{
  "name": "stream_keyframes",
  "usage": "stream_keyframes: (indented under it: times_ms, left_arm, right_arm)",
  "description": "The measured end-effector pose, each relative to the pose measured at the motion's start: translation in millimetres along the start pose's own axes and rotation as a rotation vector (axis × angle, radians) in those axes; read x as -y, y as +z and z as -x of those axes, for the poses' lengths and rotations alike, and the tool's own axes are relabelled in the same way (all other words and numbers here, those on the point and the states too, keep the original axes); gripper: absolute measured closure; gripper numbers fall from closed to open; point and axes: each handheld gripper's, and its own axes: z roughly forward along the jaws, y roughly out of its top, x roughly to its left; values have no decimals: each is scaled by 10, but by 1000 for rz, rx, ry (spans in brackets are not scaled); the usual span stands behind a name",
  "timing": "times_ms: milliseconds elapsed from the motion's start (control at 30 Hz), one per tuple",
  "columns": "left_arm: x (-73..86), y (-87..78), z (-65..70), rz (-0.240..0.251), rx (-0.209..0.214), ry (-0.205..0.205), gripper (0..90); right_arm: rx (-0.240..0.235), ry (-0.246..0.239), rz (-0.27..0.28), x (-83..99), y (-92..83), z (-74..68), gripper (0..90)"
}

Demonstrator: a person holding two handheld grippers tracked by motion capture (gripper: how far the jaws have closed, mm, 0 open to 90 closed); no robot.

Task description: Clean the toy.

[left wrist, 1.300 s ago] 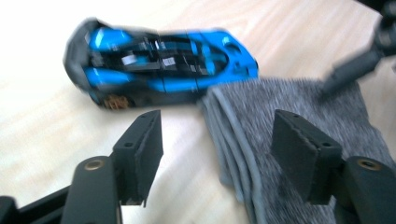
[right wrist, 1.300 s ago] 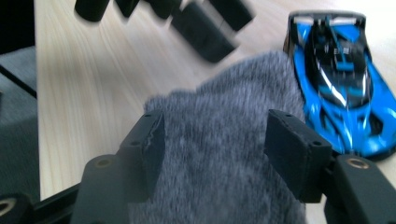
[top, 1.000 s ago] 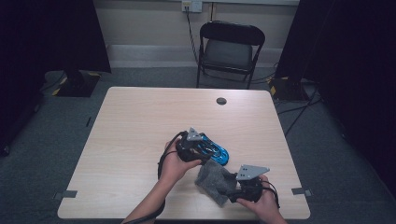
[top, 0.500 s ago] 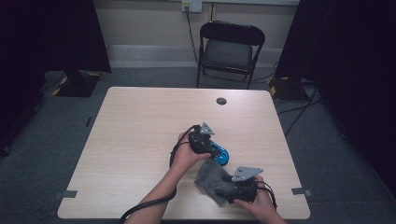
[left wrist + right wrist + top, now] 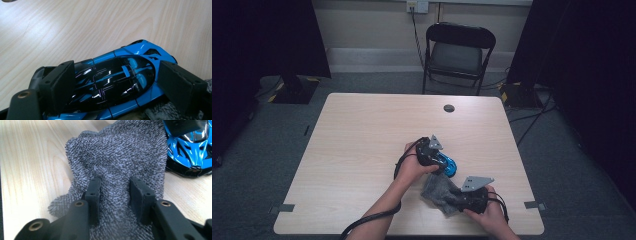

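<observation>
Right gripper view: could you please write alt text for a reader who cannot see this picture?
The right gripper has just been closing its two black jaws on a bunched fold of a grey towel that lies on a light wooden table. At the upper right, a shiny blue toy car sits beside the towel, with a black jaw of the other gripper over it.

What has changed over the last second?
The left gripper carried the car right, nearer the cloth; its jaws have been opening and now flank it. The right gripper has been closing on the cloth. Right hand, cloth, table stayed put.
</observation>
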Motion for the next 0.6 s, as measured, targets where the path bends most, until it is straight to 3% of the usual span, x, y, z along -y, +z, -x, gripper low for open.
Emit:
stream_keyframes:
  times_ms: [600]
  left_arm:
    - [27,11,38,28,-20,-6,157]
  right_arm:
    - [-4,33,-36,-53,-12,72,797]
